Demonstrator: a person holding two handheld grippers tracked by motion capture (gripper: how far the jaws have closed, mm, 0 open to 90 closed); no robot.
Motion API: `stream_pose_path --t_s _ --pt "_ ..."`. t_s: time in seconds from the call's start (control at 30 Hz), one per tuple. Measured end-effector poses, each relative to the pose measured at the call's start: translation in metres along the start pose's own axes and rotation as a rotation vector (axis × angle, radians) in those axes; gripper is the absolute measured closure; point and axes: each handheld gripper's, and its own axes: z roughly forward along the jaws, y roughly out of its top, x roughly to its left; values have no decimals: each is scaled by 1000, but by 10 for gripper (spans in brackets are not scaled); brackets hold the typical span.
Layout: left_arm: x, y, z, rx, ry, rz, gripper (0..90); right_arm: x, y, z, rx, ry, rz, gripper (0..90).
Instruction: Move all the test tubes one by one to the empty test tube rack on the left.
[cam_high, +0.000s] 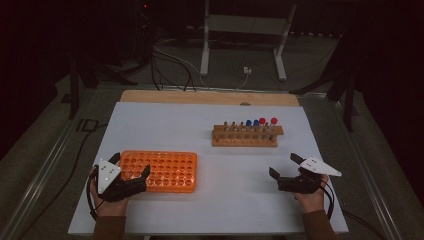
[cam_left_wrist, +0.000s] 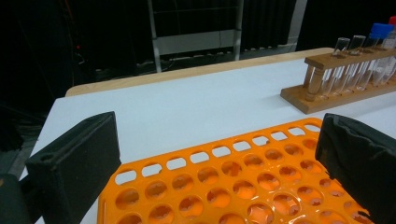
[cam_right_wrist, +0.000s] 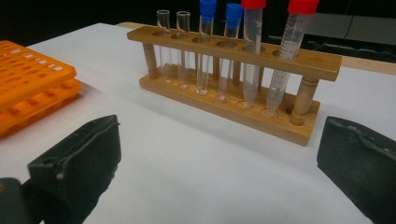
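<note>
An empty orange tube rack (cam_high: 165, 171) with many round holes lies on the white table at the near left. My left gripper (cam_high: 131, 165) stands open at its left end, one jaw on either side of that end without pressing. In the left gripper view the orange rack (cam_left_wrist: 224, 182) spreads below my left gripper (cam_left_wrist: 215, 135). A wooden rack (cam_high: 245, 137) stands right of centre, holding two clear open tubes (cam_right_wrist: 173, 44), two blue-capped tubes (cam_right_wrist: 218, 42) and two red-capped tubes (cam_right_wrist: 273, 51). My right gripper (cam_high: 284, 165) is open and empty, in front of the wooden rack (cam_right_wrist: 243, 107); right gripper (cam_right_wrist: 219, 140).
The white table top (cam_high: 225, 195) ends in a wooden strip (cam_high: 210, 97) at the far side. Beyond it are a dark floor, cables (cam_high: 170, 65) and a grey metal stand (cam_high: 242, 35). Bare table lies between the two racks.
</note>
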Motion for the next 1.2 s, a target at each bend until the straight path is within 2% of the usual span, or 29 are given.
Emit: stream_pose_path --t_s 0.1,0.27,0.53,0.67,0.87,1.03,1.2 --pt "0 0 -1 -4 16 -1 6 -1 0 0 -2 -7 -3 0" --pt "5 0 -5 -25 20 -32 6 0 0 0 -4 -12 2 0" --pt "5 -2 -3 -24 34 -53 6 0 8 -1 -26 -22 37 0" --pt "7 -3 -2 -16 37 -63 6 -4 20 0 -23 -18 35 0" --pt "7 -3 -4 -30 36 -72 6 -13 46 4 -32 -15 43 0" --pt "8 -3 -4 -32 36 -79 6 -16 62 13 -18 -27 22 0" --pt "9 -3 -3 -33 38 -84 6 -26 75 30 9 -40 13 22"
